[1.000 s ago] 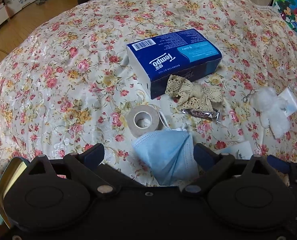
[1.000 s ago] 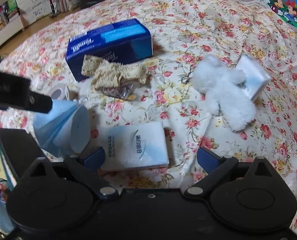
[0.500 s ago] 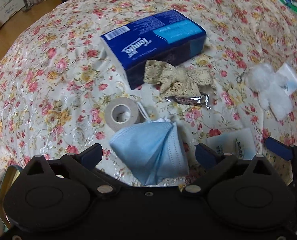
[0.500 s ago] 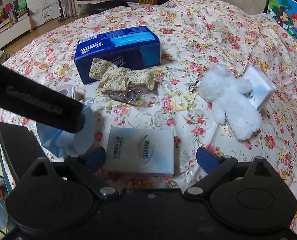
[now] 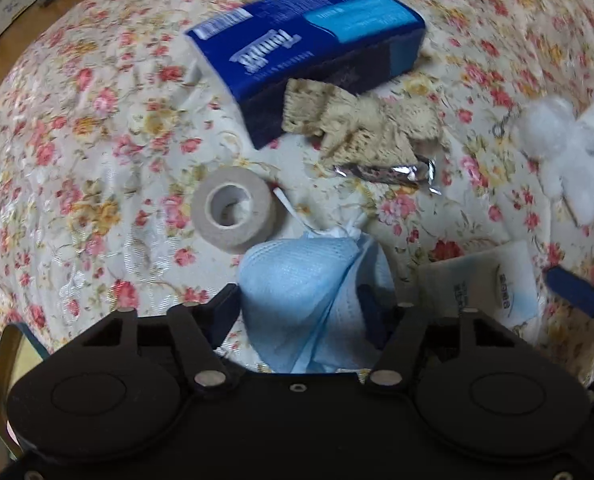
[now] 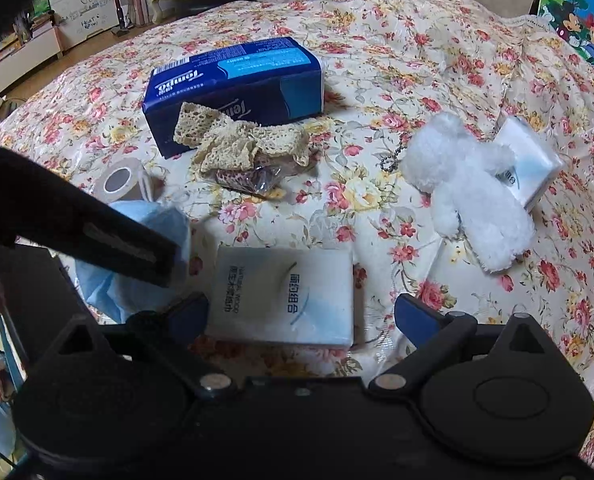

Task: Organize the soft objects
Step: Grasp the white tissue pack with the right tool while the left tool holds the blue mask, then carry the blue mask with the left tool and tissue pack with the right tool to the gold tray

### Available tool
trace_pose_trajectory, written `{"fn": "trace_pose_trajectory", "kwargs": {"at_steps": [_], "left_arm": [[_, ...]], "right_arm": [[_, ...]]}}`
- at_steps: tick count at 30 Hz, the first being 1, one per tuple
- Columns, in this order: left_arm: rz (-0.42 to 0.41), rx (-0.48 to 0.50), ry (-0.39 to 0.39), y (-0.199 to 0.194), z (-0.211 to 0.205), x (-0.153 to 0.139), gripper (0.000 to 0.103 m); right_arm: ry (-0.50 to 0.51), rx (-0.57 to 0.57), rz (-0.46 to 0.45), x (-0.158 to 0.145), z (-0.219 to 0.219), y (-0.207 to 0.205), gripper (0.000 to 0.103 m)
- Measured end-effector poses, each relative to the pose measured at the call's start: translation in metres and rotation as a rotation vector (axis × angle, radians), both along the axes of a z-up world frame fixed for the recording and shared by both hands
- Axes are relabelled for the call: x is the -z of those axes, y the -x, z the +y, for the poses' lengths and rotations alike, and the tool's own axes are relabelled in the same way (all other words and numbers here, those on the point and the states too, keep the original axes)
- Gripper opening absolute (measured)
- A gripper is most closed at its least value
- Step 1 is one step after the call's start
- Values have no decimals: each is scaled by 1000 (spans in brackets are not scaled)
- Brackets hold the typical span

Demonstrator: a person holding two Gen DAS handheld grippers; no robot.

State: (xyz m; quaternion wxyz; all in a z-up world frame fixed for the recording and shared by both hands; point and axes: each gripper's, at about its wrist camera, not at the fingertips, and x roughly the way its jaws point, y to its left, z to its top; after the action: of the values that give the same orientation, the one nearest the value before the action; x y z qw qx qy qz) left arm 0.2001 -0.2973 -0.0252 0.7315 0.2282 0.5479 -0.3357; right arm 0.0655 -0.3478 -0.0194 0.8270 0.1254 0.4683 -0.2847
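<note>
A crumpled blue face mask (image 5: pixel 309 280) lies on the floral bedspread, and my left gripper (image 5: pixel 297 314) has its fingers closed in against both sides of it. The mask also shows in the right wrist view (image 6: pixel 137 248), partly behind the left gripper's black body. My right gripper (image 6: pixel 301 314) is open around a white tissue pack (image 6: pixel 285 296), which lies flat between its fingers. A white plush bear (image 6: pixel 469 192) with a ball chain lies to the right. A beige lace bow (image 5: pixel 357 128) rests against the blue Tempo tissue box (image 5: pixel 309 48).
A roll of beige tape (image 5: pixel 233 208) sits just left of the mask. A foil-wrapped item (image 5: pixel 389 172) lies under the lace bow. A small white tissue packet (image 6: pixel 529 164) sits behind the bear. The floral bedspread (image 6: pixel 417 60) stretches back to furniture and a cartoon picture.
My left gripper has moved forward onto the blue mask and its fingers have closed in on it. My right gripper has come closer over the white tissue pack.
</note>
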Motion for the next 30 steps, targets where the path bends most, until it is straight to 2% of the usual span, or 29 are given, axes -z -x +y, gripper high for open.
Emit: {"fn": "trace_pose_trajectory", "kwargs": {"at_steps": [3,4,5,12,18,24,30], "left_arm": [[-21,-15,24,0,10,-15,58],[-27,-19,34,1,13,-21,58],[-33,-25,44,1,17,-27,58],[-42,-83,104,1,51,-63,58],[-44,-147,126,-1,90,-80,58],[-7,-252,128,-9,148,-81,58],[-7,-385,94,-20,217,-67,58]], "right_arm": [[-8,7,16,3,-2,-3,92],[-18,8,23,4,-3,-4,81],[-30,11,32,6,-4,-4,74],[-42,58,29,1,-10,-1,73],[-18,68,8,-23,-4,4,73],[0,9,-13,-48,25,3,73],[-5,-80,-26,-66,72,-4,73]]}}
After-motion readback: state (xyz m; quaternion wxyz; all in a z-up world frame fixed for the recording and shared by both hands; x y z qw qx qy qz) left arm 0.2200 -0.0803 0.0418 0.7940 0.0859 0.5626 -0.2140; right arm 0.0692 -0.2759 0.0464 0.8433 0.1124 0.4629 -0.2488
